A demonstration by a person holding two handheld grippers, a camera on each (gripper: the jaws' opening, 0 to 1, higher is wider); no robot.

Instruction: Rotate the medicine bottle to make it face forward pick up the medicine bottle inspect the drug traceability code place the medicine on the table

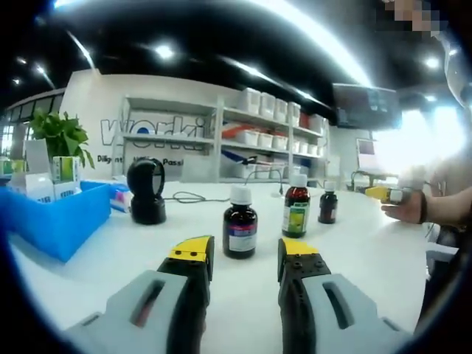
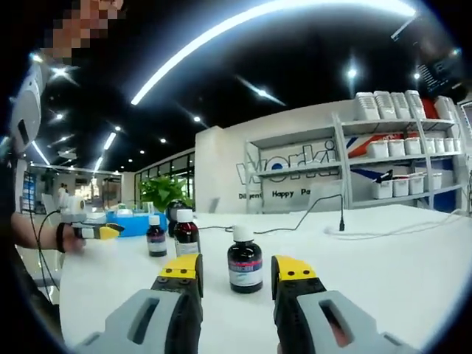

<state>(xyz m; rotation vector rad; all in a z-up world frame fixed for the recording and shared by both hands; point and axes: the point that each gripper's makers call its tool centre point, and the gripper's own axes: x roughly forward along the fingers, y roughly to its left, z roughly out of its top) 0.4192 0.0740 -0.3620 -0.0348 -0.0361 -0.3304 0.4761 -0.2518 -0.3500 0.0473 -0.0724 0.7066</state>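
White tabletop (image 1: 354, 251) stretches across a bright showroom, under a dark ceiling with long light strips and small spotlights. White wall shelves (image 1: 269, 125) at the back carry rows of white storage bins. Large letters on that wall (image 2: 284, 168) begin "worki", with the smaller word "Happy" below; the rest cannot be read.

In the left gripper view, the left gripper (image 1: 245, 254) rises from the bottom edge, its yellow-tipped jaws apart and holding nothing. A dark medicine bottle (image 1: 240, 223) with a white cap and a pale label stands upright on the table just beyond the jaws, between them. A taller bottle with a green label (image 1: 296, 209) and a small dark bottle (image 1: 328, 205) stand further back to the right. To the left sit a black ring-shaped stand (image 1: 147, 191), a blue bin (image 1: 59, 221) holding small boxes, and a green plant (image 1: 60, 134). A person's hand (image 1: 407, 208) holds another yellow-tipped tool at the far right.

In the right gripper view, the right gripper (image 2: 236, 273) also has its jaws apart and empty, with the same white-capped bottle standing just past them. A black cable (image 2: 302, 215) runs across the table behind it. No label text is legible.
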